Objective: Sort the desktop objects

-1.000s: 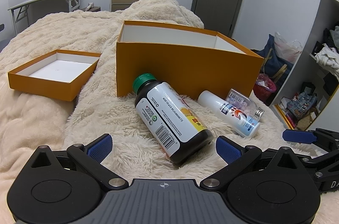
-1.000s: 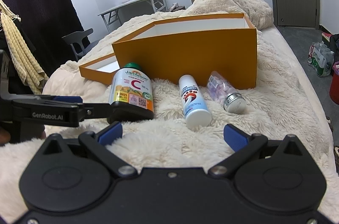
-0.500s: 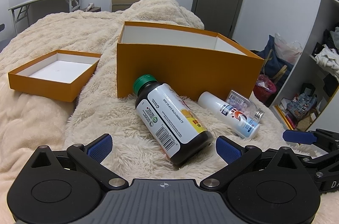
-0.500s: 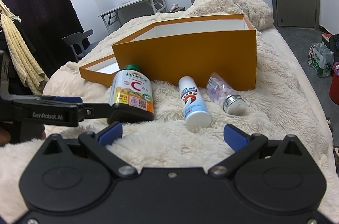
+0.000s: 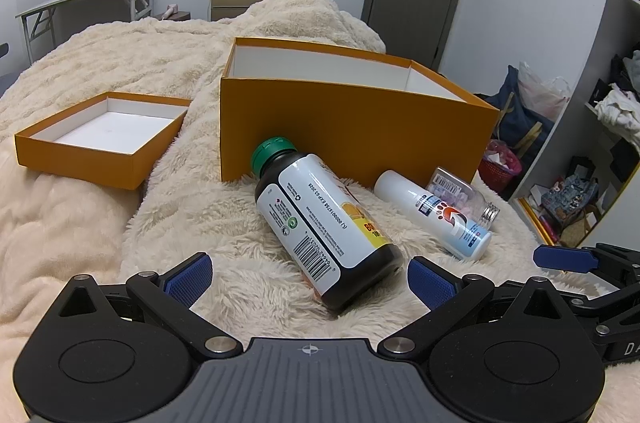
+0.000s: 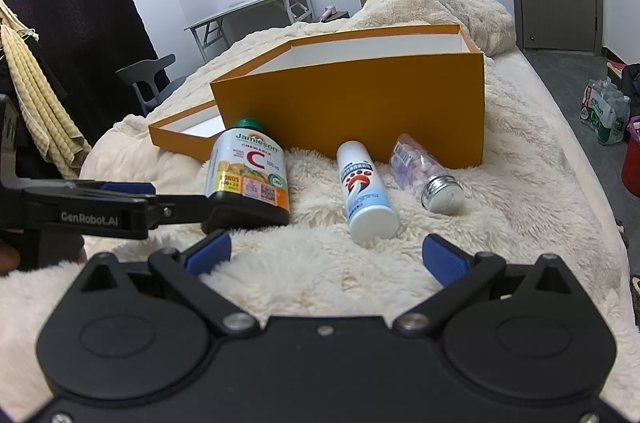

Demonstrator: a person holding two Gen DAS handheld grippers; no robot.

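A dark vitamin bottle with a green cap [image 5: 320, 223] [image 6: 250, 175] lies on the fluffy blanket before an open orange box [image 5: 352, 119] [image 6: 360, 99]. A white spray bottle [image 5: 436, 213] [image 6: 366, 191] and a clear jar with a silver lid [image 5: 464, 193] [image 6: 426, 173] lie to its right. My left gripper [image 5: 310, 281] is open, its fingers either side of the vitamin bottle's base, not touching. My right gripper [image 6: 326, 255] is open and empty, just short of the white bottle. The left gripper also shows in the right wrist view [image 6: 120, 203].
The orange box lid [image 5: 100, 139] [image 6: 188, 135] lies open side up to the left of the box. The bed's right edge drops to a floor with bags and a red basket [image 5: 500, 167]. A desk and cabinet stand at the far wall.
Both grippers have crept slightly forward toward the bottles. Nothing else moved.
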